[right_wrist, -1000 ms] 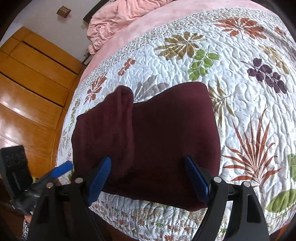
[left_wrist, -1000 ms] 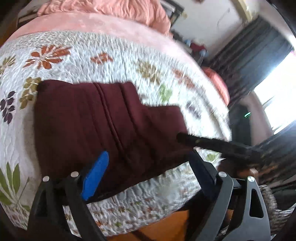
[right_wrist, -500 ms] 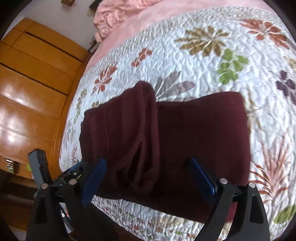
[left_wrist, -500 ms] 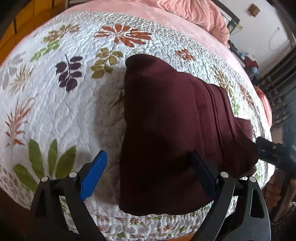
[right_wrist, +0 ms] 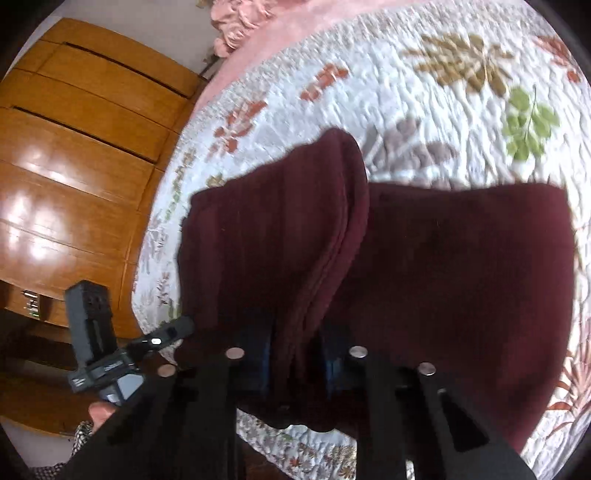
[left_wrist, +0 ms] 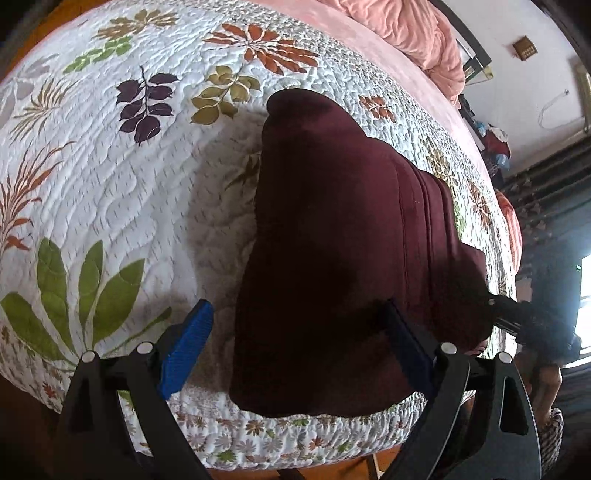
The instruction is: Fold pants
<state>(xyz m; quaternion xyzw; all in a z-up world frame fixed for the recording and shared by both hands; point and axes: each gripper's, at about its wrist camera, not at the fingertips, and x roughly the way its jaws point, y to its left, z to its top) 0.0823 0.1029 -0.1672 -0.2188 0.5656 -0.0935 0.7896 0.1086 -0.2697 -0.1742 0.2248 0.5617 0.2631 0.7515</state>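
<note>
Dark maroon pants (left_wrist: 351, 229) lie folded on the flowered quilt (left_wrist: 110, 177), near the bed's front edge. My left gripper (left_wrist: 295, 347) is open just above their near left corner; its right pad is over the cloth, its left pad over the quilt. In the right wrist view a raised fold of the pants (right_wrist: 295, 229) runs down between the fingers of my right gripper (right_wrist: 295, 354). Its jaws are closing and pinch that fold. The other gripper shows in each view: the right one (left_wrist: 513, 314) at the pants' far end, the left one (right_wrist: 166, 336) beside them.
A pink blanket (left_wrist: 417, 33) is heaped at the head of the bed. Wooden wardrobe doors (right_wrist: 74, 147) stand to the left of the bed. Dark curtains (left_wrist: 546, 192) and a bright window are on the far side. A person's hand (right_wrist: 99, 410) holds the left gripper.
My right gripper's jaws have come together on a fold of the pants. The left gripper swung round and sank to the pants' left corner, staying open.
</note>
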